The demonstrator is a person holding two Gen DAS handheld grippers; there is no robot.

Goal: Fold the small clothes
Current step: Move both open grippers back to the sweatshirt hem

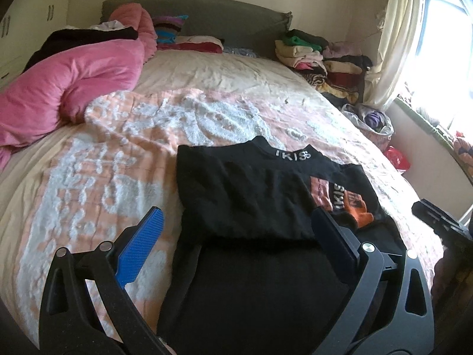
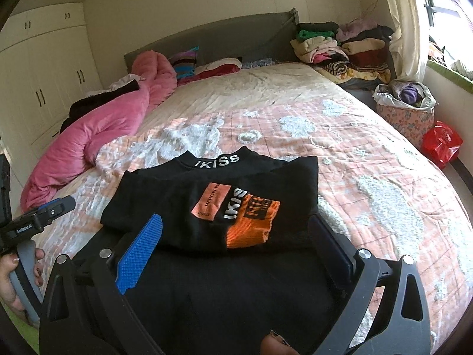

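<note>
Near the bed's foot edge I see the black shirt [image 2: 212, 204] lying partly folded. Left claw [image 1: 236, 230] and right claw [image 2: 236, 233] both gape wide above it, holding nothing. Beside the bed's right edge, a patterned basket [image 2: 405, 118] holds bagged clothes.

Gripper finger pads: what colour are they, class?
Blue, with a fine textured surface; the pads show best in the right wrist view.
</note>
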